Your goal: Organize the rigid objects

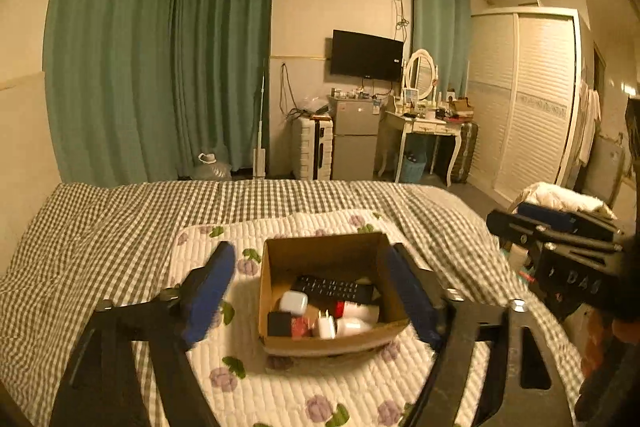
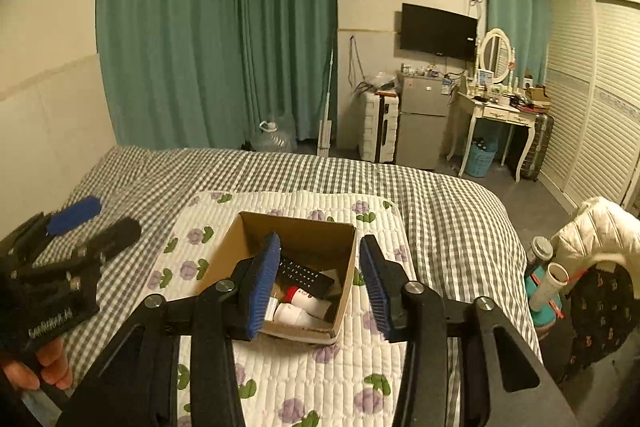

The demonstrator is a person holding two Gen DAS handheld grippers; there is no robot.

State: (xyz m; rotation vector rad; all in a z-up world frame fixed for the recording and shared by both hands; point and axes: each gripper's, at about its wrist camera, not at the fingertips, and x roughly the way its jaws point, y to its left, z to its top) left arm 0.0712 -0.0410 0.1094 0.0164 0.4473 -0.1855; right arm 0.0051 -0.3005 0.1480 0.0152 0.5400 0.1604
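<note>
An open cardboard box [image 1: 280,251] stands on a white floral quilted mat [image 1: 320,387] on the bed. It holds a black remote [image 1: 332,289], a white earbud case [image 1: 293,302], a white charger plug [image 1: 326,325], a small black cube [image 1: 279,323] and white bottles with red caps [image 1: 360,311]. My left gripper [image 1: 310,291] is open and empty above the box, jaws wide on either side. My right gripper [image 2: 320,283] is open and empty over the same box [image 2: 248,231], where the remote [image 2: 306,273] and bottles [image 2: 304,301] show.
The mat [image 2: 288,379] lies on a grey checked bedspread [image 1: 120,227]. Beyond the bed stand green curtains [image 1: 160,67], a white suitcase [image 1: 312,147], a small fridge [image 1: 354,139], a dressing table [image 1: 424,127] and a wardrobe [image 1: 528,99]. Clutter with bottles [image 2: 548,275] sits at the bed's right.
</note>
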